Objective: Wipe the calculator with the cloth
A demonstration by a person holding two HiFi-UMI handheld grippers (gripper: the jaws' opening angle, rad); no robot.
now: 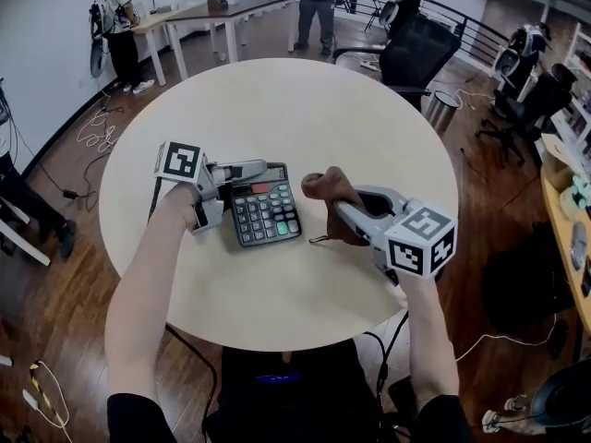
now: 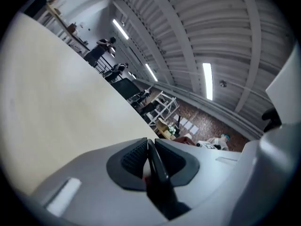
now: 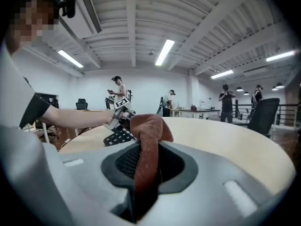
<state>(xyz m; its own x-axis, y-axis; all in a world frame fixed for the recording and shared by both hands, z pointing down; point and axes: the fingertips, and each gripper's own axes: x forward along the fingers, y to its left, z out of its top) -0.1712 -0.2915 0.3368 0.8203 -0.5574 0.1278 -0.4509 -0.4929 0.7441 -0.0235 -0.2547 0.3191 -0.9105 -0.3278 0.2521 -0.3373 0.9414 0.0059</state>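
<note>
Left gripper (image 1: 235, 187) (image 2: 149, 147) is reaching in roughly level from the bench's (image 1: 305, 118) left side, forearm stretching over the near edge, fingers pinching the calculator (image 1: 266, 209) (image 2: 157, 173) by its far-left corner, with the calculator toward the near edge, left of centre. Right gripper (image 1: 343, 201) (image 3: 148, 161) is coming in from the near-right, pointing slightly down, fingers clamping the brown cloth (image 1: 325, 192) (image 3: 146, 145). The cloth is bunching up past the fingertips, just beside the calculator's right edge.
</note>
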